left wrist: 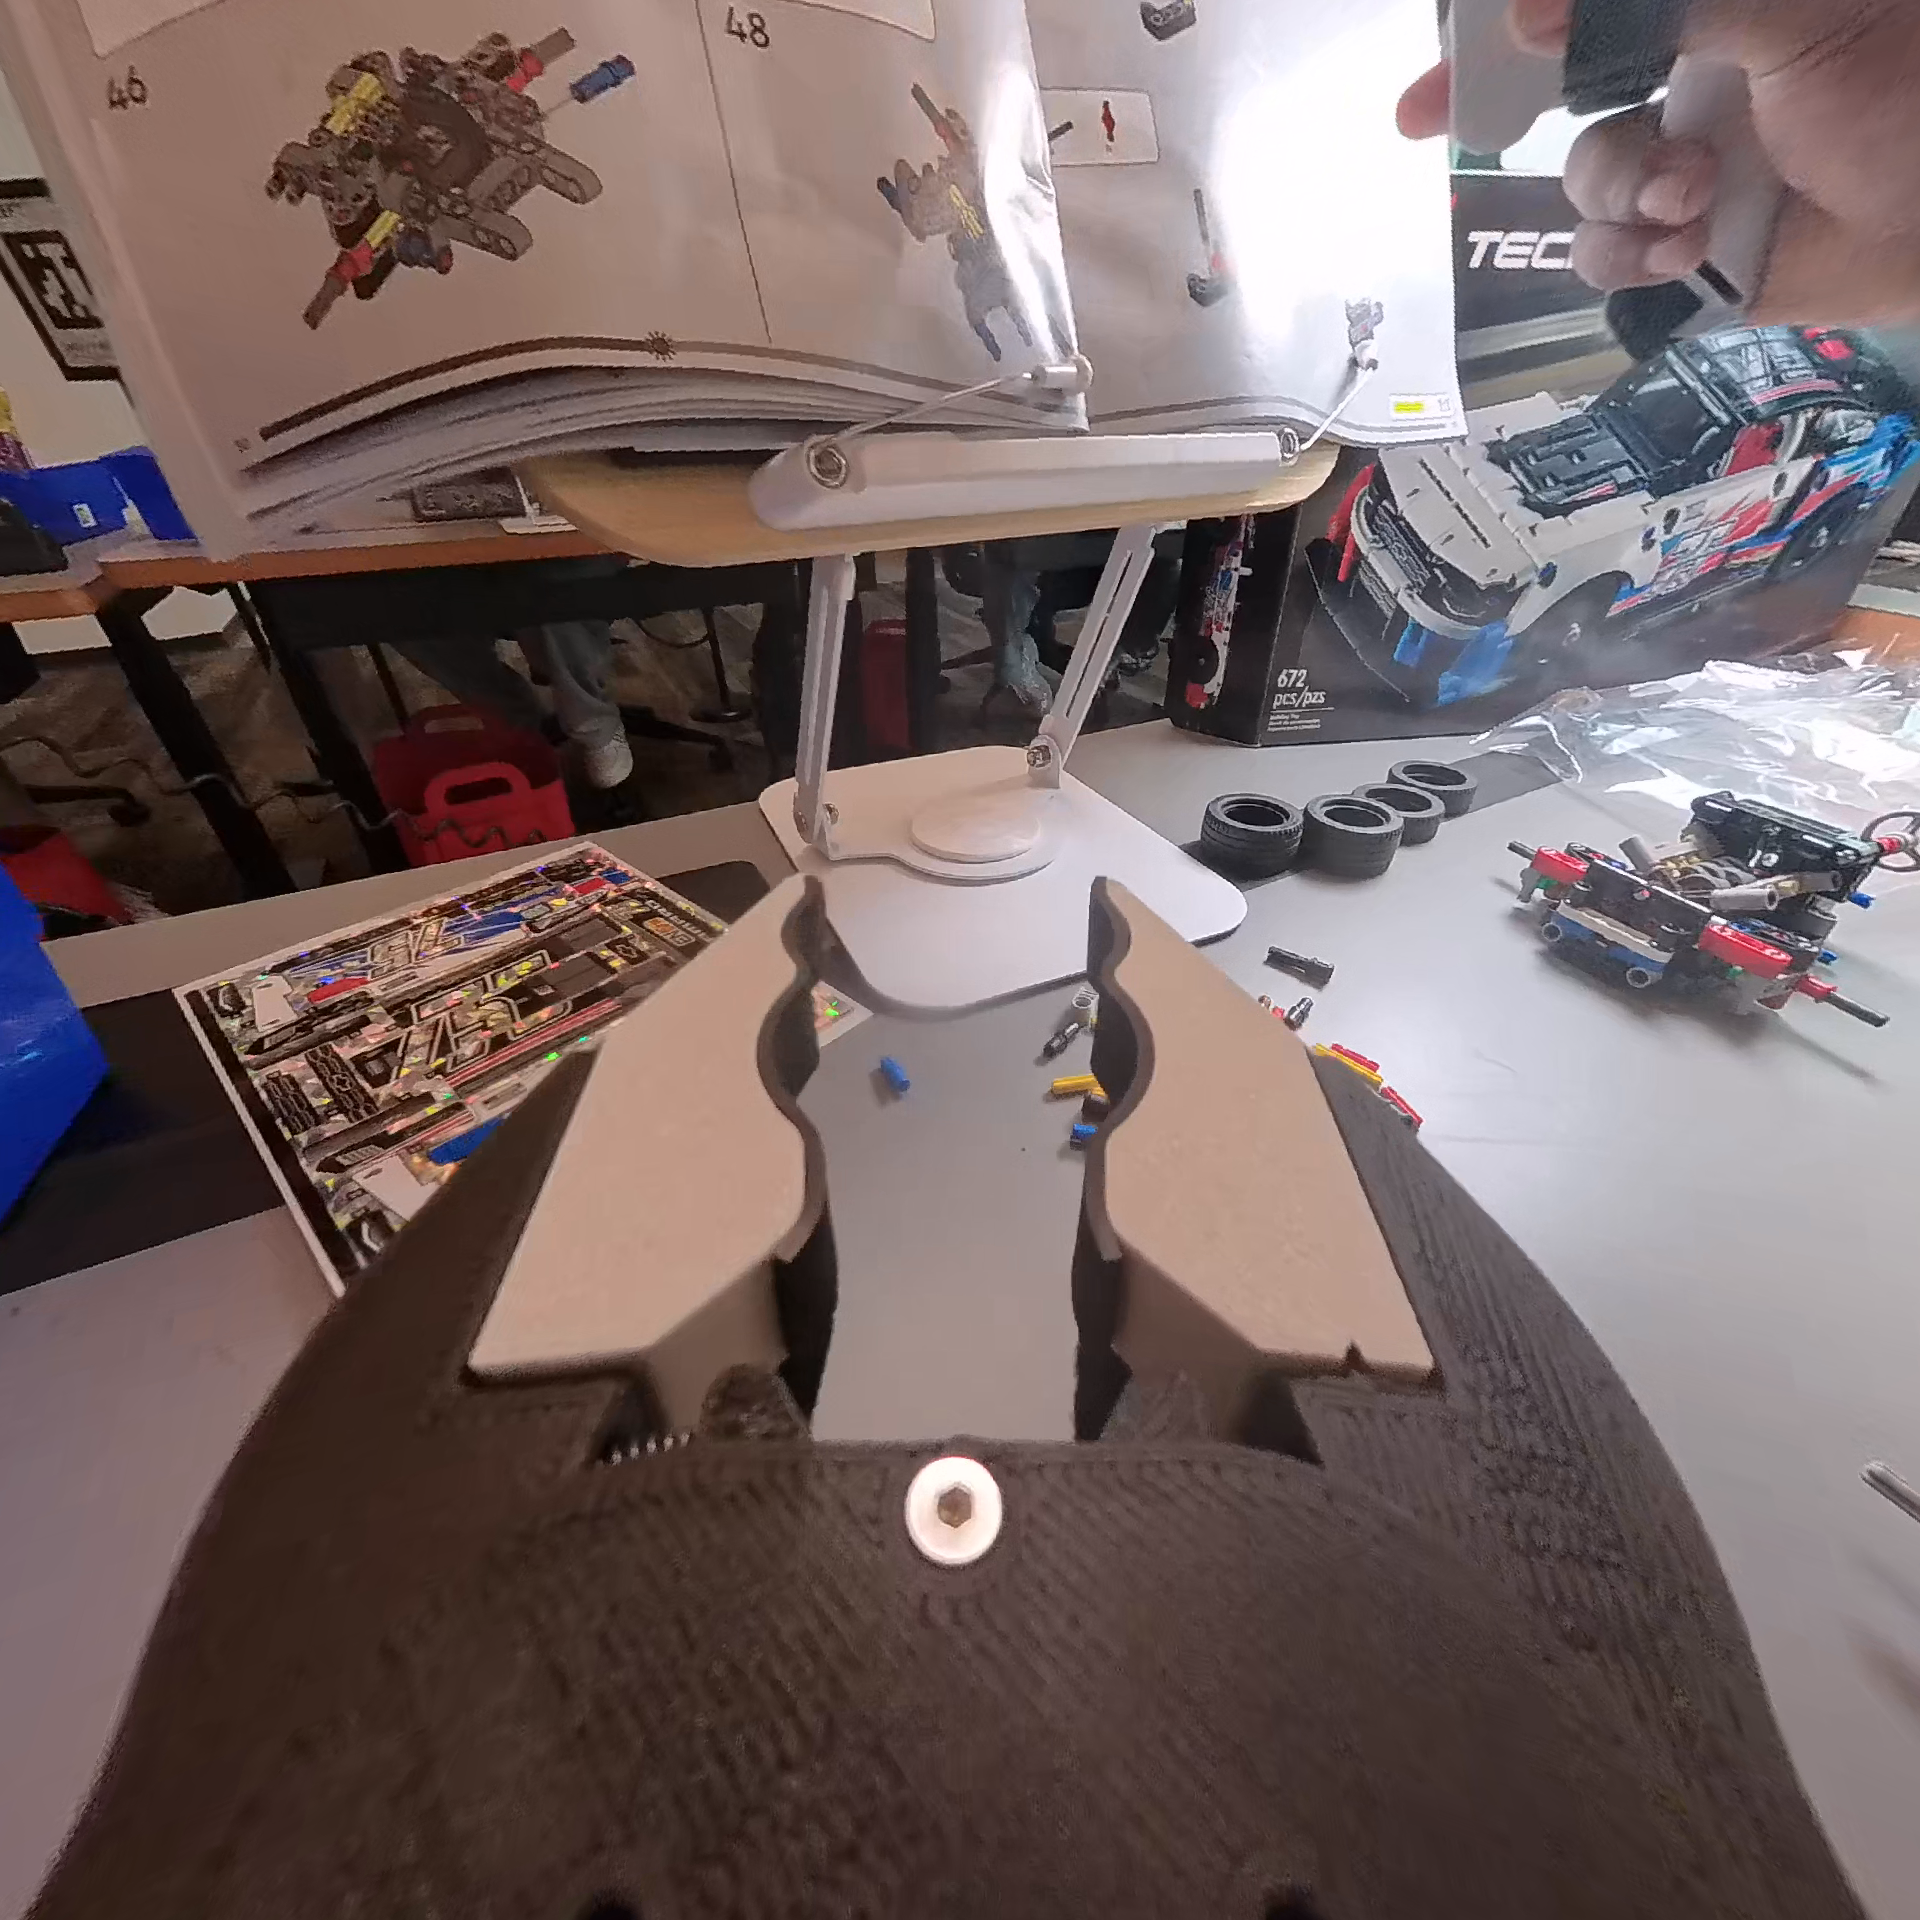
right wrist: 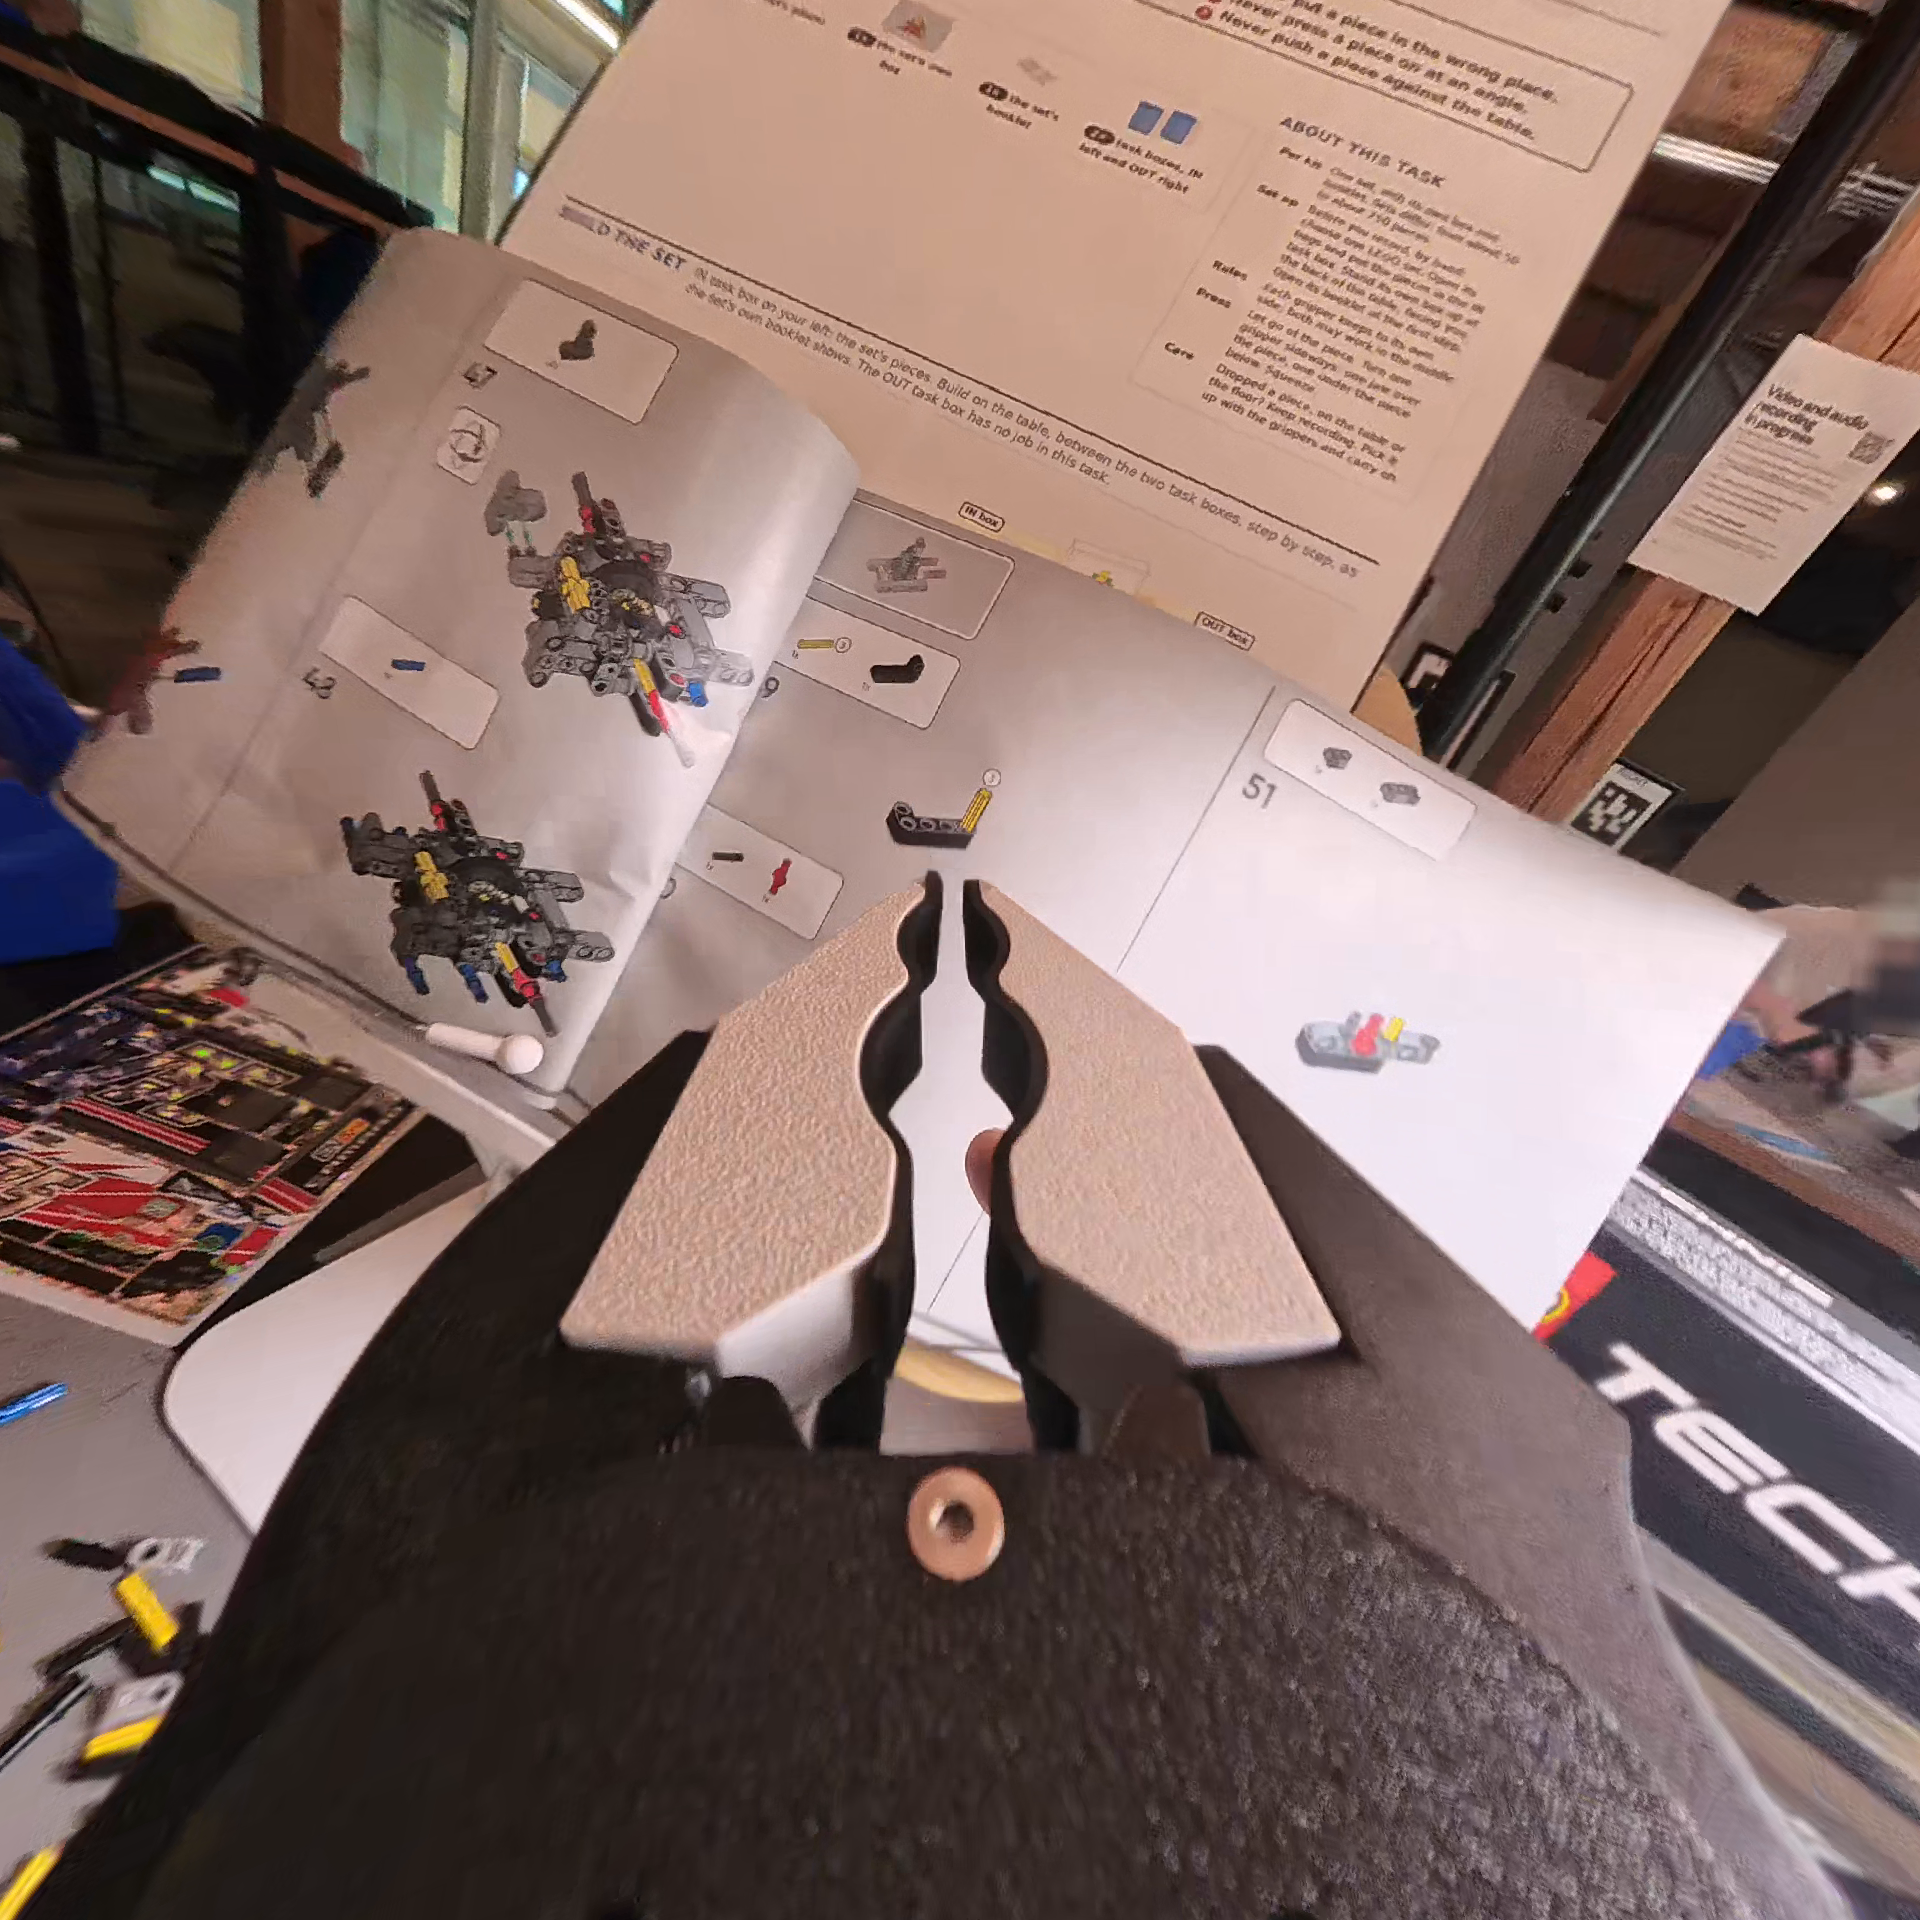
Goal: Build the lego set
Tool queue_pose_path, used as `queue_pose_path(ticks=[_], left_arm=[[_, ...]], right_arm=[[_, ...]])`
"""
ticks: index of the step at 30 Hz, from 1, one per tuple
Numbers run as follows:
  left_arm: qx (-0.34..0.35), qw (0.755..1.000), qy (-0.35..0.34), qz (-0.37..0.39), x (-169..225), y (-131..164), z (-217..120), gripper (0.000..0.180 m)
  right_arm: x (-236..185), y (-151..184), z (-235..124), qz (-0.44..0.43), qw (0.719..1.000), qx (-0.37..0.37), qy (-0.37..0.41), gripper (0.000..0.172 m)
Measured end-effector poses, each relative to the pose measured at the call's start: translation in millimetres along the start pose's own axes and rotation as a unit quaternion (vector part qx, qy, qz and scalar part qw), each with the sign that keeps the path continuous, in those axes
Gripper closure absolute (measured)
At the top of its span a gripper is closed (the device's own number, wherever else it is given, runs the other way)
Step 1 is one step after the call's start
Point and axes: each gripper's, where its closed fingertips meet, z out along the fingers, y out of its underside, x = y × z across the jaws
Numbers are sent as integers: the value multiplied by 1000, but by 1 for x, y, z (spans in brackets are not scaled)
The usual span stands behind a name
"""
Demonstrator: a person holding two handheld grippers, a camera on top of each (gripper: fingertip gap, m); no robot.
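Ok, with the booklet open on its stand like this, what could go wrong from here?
1. The right claw, nearly closed, points at the right-hand page, whose lower edge sits under a wire clip; tugging it could crease or tear it.
2. The curled middle page stands up and may flop back.
3. The left claw hangs open over small loose pieces; a dip could scatter them.

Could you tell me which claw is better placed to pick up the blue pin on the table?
Likely left. The left claw is open low over the table, the blue pin lying between its fingers; the right claw points at the raised booklet.
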Motion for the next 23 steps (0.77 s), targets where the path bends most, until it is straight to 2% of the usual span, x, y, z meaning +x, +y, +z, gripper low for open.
queue_pose_path(ticks=[1,4,7,13,17,20,23], left_arm=[[1,1000,0,5,1,0,0,134],[-3,1000,-2,12,2,0,0,141],[-1,1000,0,2,1,-4,-1,141],[22,999,22,-25,3,-23,-7,149],[63,997,36,-18,14,-65,-21,147],[80,995,60,-1,25,-106,-42,144],[68,994,73,41,22,-147,-73,141]], right_arm=[[-3,2,-9,12,1000,3,-8,170],[-22,9,-46,34,998,6,-43,170],[-56,17,-97,64,993,13,-97,171],[-134,50,-214,207,959,-23,-193,172],[-170,75,-280,286,932,-38,-218,172],[-166,90,-307,260,946,-34,-193,172],[-151,92,-319,260,950,-20,-172,172]])
